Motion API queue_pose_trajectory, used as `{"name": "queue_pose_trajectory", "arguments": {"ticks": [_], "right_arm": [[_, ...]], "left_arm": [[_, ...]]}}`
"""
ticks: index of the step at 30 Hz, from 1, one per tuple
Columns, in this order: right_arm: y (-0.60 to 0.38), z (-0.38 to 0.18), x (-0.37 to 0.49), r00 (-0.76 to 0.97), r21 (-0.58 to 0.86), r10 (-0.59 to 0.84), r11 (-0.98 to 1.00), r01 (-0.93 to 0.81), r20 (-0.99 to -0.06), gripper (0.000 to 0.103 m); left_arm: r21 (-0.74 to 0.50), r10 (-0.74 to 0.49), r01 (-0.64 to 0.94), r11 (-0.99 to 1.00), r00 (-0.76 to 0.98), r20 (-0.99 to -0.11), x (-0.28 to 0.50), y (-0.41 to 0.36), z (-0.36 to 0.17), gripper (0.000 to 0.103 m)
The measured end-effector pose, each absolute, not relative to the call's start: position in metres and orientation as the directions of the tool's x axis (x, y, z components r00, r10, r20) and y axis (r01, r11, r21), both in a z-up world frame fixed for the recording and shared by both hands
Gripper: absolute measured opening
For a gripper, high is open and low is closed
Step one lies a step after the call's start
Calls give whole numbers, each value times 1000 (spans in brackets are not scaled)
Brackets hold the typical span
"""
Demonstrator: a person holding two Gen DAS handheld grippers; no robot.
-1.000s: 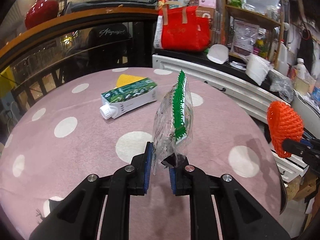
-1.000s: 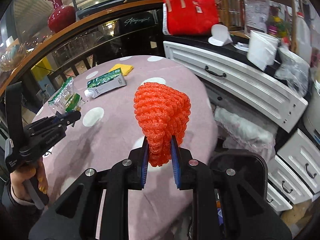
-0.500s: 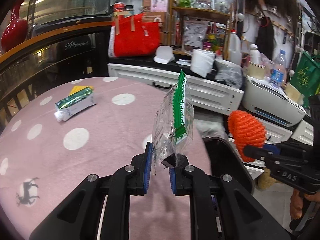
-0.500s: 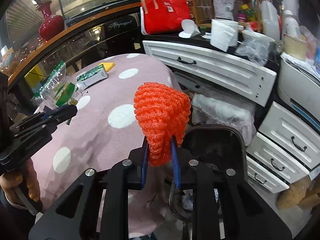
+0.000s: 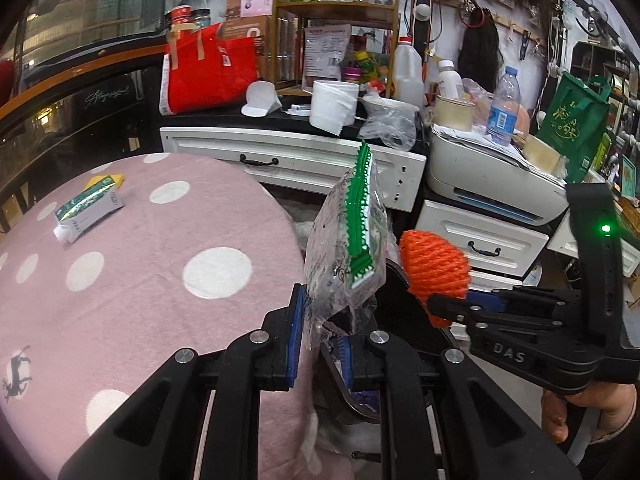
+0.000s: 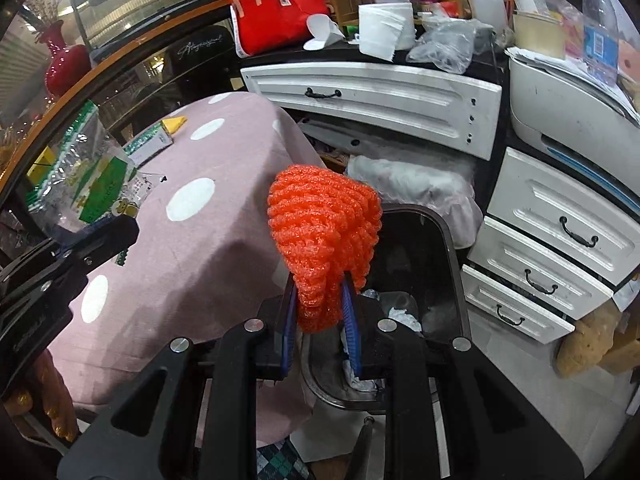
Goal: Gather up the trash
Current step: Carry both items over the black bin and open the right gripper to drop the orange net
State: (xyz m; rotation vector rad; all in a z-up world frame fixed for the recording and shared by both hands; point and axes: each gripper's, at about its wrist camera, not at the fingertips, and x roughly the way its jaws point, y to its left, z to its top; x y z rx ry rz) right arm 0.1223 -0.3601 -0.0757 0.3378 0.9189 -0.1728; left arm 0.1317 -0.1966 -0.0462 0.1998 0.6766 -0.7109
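My left gripper [image 5: 320, 332] is shut on a clear plastic wrapper [image 5: 347, 240] with green print, held upright past the right edge of the pink dotted table [image 5: 140, 288]. In the right wrist view that wrapper [image 6: 84, 176] shows at the left. My right gripper [image 6: 322, 320] is shut on an orange foam fruit net [image 6: 324, 240], which hangs over the open black trash bin [image 6: 452, 264] beside the table. The net [image 5: 434, 268] also shows in the left wrist view. A green and white carton [image 5: 90, 208] lies on the table's far side.
White drawers [image 6: 560, 240] and a cluttered black counter [image 5: 280, 118] with a red bag [image 5: 212, 68] stand behind the bin. A yellow packet [image 5: 110, 179] lies behind the carton. A grey printer [image 5: 492, 176] sits on the drawers at the right. Crumpled paper lies inside the bin.
Both grippers have swung right, off the table toward the bin. The orange net now hangs over the bin's opening, and the wrapper has passed the table's edge.
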Motion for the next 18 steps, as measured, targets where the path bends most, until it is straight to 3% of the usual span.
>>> {"name": "queue_pose_trajectory", "arguments": {"ticks": [8, 11, 12, 13, 18], "right_arm": [[-381, -124, 132, 508, 244, 16, 890, 385, -861, 26], [-395, -138, 131, 476, 293, 56, 848, 441, -878, 48], [-400, -141, 129, 469, 298, 50, 830, 472, -882, 64], [-404, -142, 127, 467, 301, 42, 815, 495, -883, 72], [-415, -148, 119, 468, 362, 87, 762, 538, -879, 73]], "left_arm": [[-51, -531, 677, 734, 526, -664, 125, -213, -60, 15], [-46, -527, 683, 729, 517, -674, 124, -218, -64, 15], [-47, -527, 686, 726, 513, -678, 123, -219, -66, 15], [-49, -529, 689, 723, 506, -682, 123, -221, -68, 15], [-44, -526, 699, 714, 493, -693, 122, -229, -73, 15]]}}
